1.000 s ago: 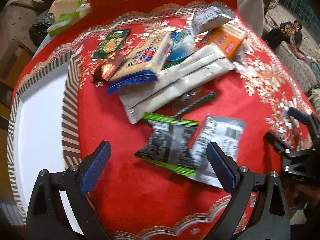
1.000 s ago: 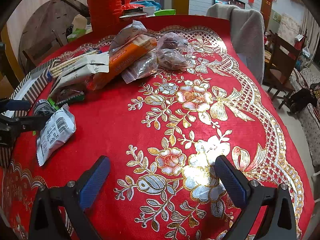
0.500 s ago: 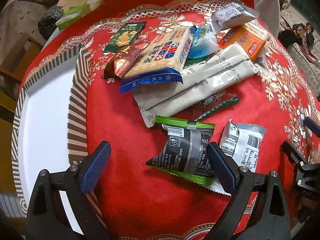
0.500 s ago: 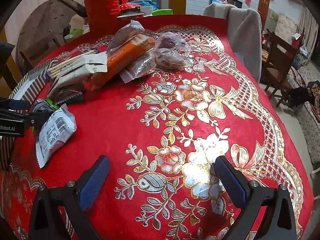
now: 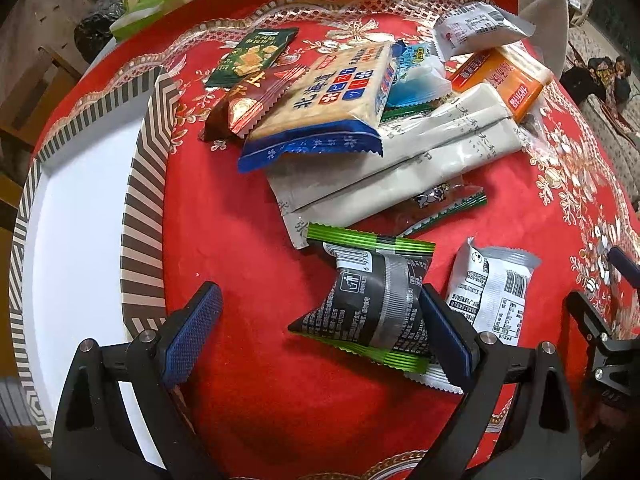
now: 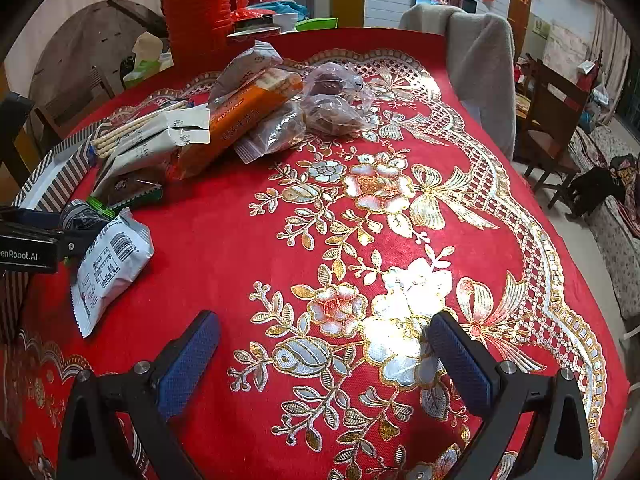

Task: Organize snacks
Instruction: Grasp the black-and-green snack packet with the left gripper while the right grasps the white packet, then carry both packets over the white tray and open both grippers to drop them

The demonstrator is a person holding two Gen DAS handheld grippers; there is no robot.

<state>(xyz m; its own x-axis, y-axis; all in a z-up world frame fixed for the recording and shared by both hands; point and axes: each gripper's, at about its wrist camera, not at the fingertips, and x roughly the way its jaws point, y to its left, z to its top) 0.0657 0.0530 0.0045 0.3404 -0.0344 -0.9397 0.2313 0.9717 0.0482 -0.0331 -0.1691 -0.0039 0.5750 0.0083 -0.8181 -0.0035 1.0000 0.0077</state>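
Snack packets lie piled on a red tablecloth. My left gripper (image 5: pixel 320 336) is open, low over the cloth, with a black packet with green ends (image 5: pixel 372 304) just ahead by its right finger. A silver packet (image 5: pixel 492 292) lies to the right of it and shows in the right wrist view (image 6: pixel 108 264). Farther off lie a blue-edged cracker pack (image 5: pixel 336 96), two long grey packs (image 5: pixel 404 168), an orange pack (image 5: pixel 504 76) and a dark green packet (image 5: pixel 252 56). A striped white tray (image 5: pixel 144 208) stands at the left. My right gripper (image 6: pixel 324 360) is open and empty over bare cloth.
Clear bags of brown snacks (image 6: pixel 332 108) lie at the far side of the pile. A stack of red cups (image 6: pixel 192 4) stands at the back. A chair with a grey cover (image 6: pixel 476 76) is behind the table. The table's edge curves close at the right.
My left gripper has moved forward and down toward the black and green packet, which now sits by its right finger. The right gripper has barely moved.
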